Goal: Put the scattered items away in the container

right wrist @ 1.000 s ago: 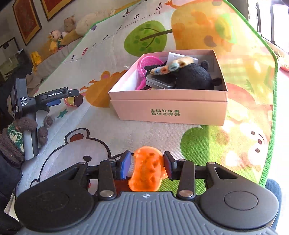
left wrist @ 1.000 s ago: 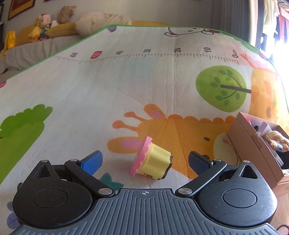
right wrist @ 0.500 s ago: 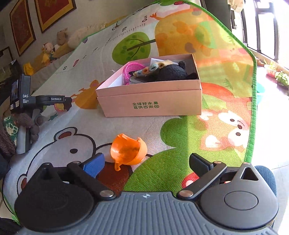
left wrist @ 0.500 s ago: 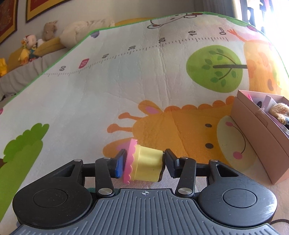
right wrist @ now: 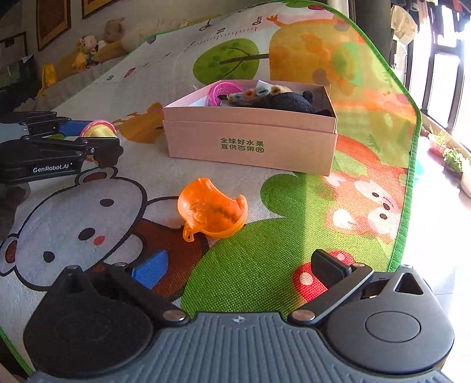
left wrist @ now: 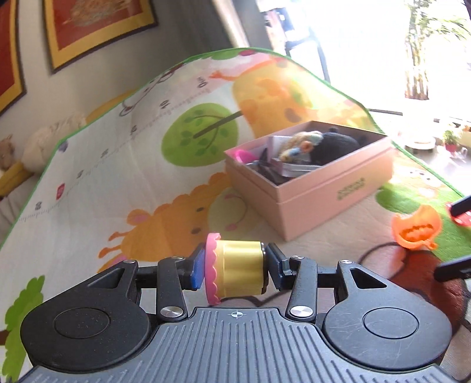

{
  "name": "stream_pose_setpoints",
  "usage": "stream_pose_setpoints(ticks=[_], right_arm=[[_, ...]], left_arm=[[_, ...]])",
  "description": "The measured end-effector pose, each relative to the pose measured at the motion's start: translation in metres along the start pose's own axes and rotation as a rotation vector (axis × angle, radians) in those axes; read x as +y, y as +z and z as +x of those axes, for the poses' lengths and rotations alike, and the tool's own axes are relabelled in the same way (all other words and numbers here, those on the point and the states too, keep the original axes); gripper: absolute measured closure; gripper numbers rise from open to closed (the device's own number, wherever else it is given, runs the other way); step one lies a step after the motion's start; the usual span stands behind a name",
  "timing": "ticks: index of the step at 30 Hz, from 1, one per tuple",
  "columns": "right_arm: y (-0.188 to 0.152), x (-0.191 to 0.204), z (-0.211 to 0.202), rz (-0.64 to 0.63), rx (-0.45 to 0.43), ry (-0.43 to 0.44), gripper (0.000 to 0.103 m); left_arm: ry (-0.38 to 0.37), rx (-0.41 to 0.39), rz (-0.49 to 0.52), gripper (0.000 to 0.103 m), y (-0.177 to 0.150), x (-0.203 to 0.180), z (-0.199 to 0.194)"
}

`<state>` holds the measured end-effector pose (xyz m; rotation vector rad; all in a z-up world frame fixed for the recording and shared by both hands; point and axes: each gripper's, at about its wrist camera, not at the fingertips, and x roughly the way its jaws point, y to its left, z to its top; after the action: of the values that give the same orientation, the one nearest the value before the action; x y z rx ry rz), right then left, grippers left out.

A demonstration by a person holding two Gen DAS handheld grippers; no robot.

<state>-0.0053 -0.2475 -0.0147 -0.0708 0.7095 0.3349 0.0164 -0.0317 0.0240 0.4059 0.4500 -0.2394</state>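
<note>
Sunlight falls across the cartoon-printed foam play mat (right wrist: 309,229) that carries everything. The left hand-held gripper (left wrist: 235,266) is clamped on a small yellow toy cupcake with a pink scalloped rim (left wrist: 235,268), turned on its side between the blue pad and the dark one and held clear of the mat; the right wrist view shows it hanging over the mat's left part, near the near left corner of the box. The right hand-held gripper (right wrist: 238,269) has its jaws spread wide and nothing between them. Just ahead of it, on the mat between a printed bear face and a green patch, lies a translucent orange plastic shell-shaped cup (right wrist: 212,209), tipped with its hollow facing up and touching neither finger. Beyond the cup stands the pink cardboard box with green printed characters (right wrist: 250,141), near the middle of the mat, its top open. Inside it are a black plush toy (right wrist: 291,101), a pink plastic basket-like piece (right wrist: 222,90) and other items too jumbled to name. Stuffed toys (right wrist: 88,50) line the mat's far left edge, with framed pictures (left wrist: 97,26) on the wall above.
</note>
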Motion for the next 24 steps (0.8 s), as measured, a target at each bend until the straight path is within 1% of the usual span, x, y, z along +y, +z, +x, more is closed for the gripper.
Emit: stream_pose_setpoints(ticks=[3, 6, 9, 11, 13, 14, 15, 16, 18, 20, 21, 24], right_arm=[[0.000, 0.001, 0.000, -0.004, 0.006, -0.001, 0.000], [-0.001, 0.001, 0.000, -0.004, 0.005, 0.000, 0.000], [-0.001, 0.000, 0.000, 0.003, 0.004, 0.006, 0.000], [-0.001, -0.001, 0.000, 0.008, 0.003, 0.010, 0.000], [-0.001, -0.002, 0.000, 0.014, 0.003, 0.012, 0.000], [0.000, -0.002, 0.000, 0.019, 0.004, 0.012, 0.000], [0.000, -0.002, 0.000, 0.025, 0.007, 0.011, 0.000], [0.000, -0.003, 0.000, 0.030, 0.009, 0.010, 0.000], [0.000, -0.004, -0.001, 0.036, 0.013, 0.010, 0.000], [0.001, -0.005, 0.000, 0.043, 0.019, 0.015, 0.000], [0.001, -0.006, 0.000, 0.044, 0.023, 0.019, 0.000], [0.002, -0.003, 0.001, 0.006, 0.038, 0.018, 0.000]], left_arm=[[-0.048, -0.022, 0.089, 0.052, -0.001, -0.024, -0.009], [-0.107, -0.031, 0.112, 0.048, 0.000, -0.036, -0.013], [-0.190, -0.023, 0.068, 0.041, 0.001, -0.036, -0.017], [-0.252, 0.000, 0.008, 0.039, 0.002, -0.033, -0.016], [-0.291, 0.011, -0.041, 0.030, 0.000, -0.031, -0.017], [-0.294, 0.011, -0.050, 0.028, 0.000, -0.031, -0.018], [-0.286, 0.006, -0.053, 0.022, -0.001, -0.031, -0.020], [-0.272, -0.001, -0.056, 0.014, -0.001, -0.030, -0.022], [-0.239, -0.021, -0.080, 0.006, -0.002, -0.025, -0.025], [-0.203, -0.017, -0.119, 0.005, -0.003, -0.016, -0.024], [-0.185, -0.006, -0.145, 0.003, -0.005, -0.012, -0.023], [-0.129, 0.043, -0.247, 0.001, -0.015, 0.003, -0.018]])
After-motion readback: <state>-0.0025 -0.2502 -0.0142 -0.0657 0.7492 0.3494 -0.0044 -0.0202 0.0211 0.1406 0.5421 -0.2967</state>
